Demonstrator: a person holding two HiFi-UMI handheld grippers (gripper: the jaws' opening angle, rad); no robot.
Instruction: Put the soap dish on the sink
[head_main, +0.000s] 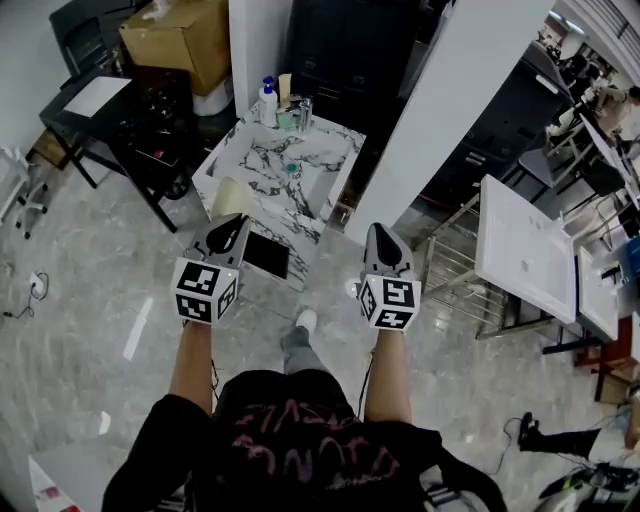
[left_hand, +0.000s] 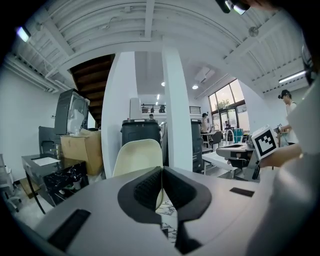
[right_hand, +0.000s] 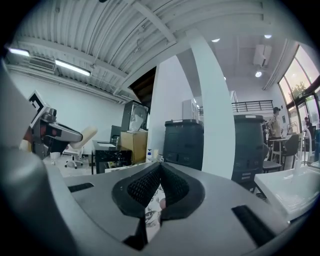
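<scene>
Head view: left gripper (head_main: 236, 224) at centre left, jaws clamped on cream soap dish (head_main: 231, 197), dish overlapping lower-left corner of marble sink (head_main: 262, 158) at upper centre of frame. Right gripper (head_main: 381, 233) right of centre, off sink's lower-right side, jaws pressed together, nothing between. Bottles (head_main: 268, 102) along sink's upper edge.

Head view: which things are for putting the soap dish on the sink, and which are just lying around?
For the job: soap dish, sink, left gripper holding the dish.
Just lying about: cardboard box, pump bottle, black desk, white table.
</scene>
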